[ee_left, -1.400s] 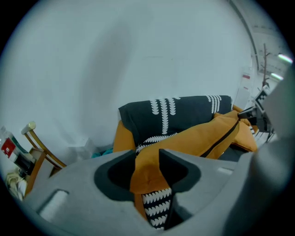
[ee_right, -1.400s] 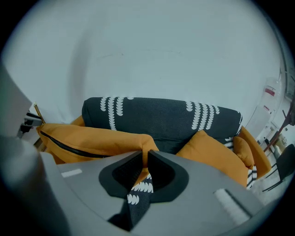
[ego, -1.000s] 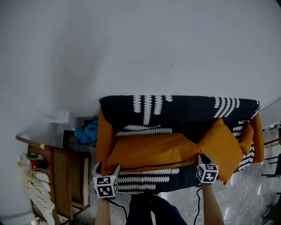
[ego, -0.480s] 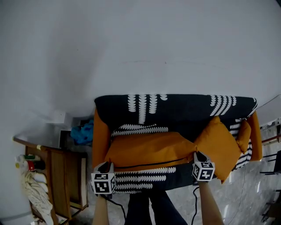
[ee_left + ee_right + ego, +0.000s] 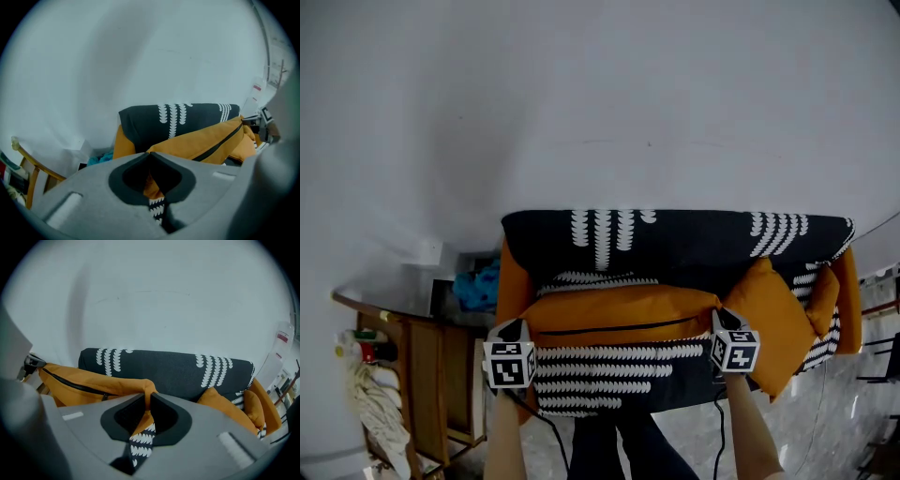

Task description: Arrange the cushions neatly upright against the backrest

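While the left gripper [image 5: 515, 328], jaws just closed, and the right gripper [image 5: 719, 319] each pinch an end corner, the long cushion [image 5: 619, 314] spans between them, apparently raised, before the backrest [image 5: 694, 246]

Dim, even light; fisheye views.
Soft grey light washes the wall [image 5: 600, 94]; the orange cushion [image 5: 619, 314] reads sharp; both gripper views bend at the edges, blacken in the corners and blur up close.
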### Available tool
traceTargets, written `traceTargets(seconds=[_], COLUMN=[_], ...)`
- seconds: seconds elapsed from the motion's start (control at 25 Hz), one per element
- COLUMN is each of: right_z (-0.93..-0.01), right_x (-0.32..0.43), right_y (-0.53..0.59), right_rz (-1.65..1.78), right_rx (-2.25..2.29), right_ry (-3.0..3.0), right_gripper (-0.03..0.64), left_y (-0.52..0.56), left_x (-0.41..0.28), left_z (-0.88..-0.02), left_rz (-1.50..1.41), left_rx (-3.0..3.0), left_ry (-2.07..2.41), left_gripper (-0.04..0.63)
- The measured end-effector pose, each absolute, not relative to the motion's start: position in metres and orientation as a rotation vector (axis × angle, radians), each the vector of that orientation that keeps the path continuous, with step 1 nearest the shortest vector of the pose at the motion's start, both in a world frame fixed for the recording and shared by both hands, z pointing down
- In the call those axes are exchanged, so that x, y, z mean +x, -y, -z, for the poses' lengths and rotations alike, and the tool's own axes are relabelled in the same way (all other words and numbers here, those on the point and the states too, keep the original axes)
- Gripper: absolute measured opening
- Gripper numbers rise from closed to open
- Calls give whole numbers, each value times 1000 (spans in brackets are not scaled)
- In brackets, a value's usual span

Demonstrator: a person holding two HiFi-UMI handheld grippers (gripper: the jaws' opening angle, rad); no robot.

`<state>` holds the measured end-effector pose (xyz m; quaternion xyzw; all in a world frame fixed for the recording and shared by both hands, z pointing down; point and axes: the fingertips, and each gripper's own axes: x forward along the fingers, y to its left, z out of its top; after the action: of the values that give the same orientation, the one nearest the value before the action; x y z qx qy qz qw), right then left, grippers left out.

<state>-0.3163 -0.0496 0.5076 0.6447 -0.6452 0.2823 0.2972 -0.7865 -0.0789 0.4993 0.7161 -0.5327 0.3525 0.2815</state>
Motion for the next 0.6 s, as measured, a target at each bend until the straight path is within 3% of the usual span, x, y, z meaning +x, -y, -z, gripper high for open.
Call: traceTargets(seconds=[0.6], right_z=[-501], right_x=[-307], right_y=[130], right_rz=[-713], right_rx=[1678], right_ry=[1771], right_gripper=[49], left_y=[164], left_x=[-777], left_z=[-487], left_rz=[-963], left_rx=[1937], left_ry=[1481], left_gripper=[8])
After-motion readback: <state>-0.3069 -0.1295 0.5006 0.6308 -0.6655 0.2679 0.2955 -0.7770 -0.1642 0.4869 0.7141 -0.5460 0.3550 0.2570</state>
